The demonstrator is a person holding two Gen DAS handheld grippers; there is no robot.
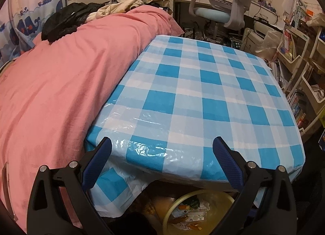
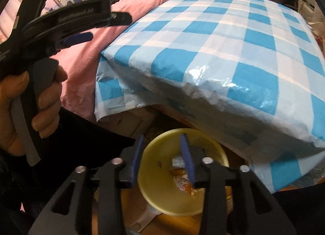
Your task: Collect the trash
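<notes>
The pink bedding [image 1: 67,76] fills the left half of the left wrist view, with dark and beige clothes heaped at its upper end. Beside it, filling the centre and right, is the table under a blue-checked plastic cloth [image 1: 203,84], and its top shows nothing left to pick up. That suggests the collecting is close to finished, though the floor under the table is mostly hidden.

Below the table's near edge, at the bottom of both views, stands the yellow bin [image 2: 162,198], already holding wrappers and scraps [image 2: 183,184] (too jumbled to name singly).

The right gripper [image 2: 162,159] hangs directly over the bin's mouth, its jaws partly apart with nothing between the pads. The left gripper [image 1: 162,143] is spread wide and empty, pointed at the table's front edge.

Room is tight: the cloth's overhang [image 2: 113,101] droops just above the bin, and a hand [image 2: 24,101] holding the left tool crowds the left of the right wrist view.
</notes>
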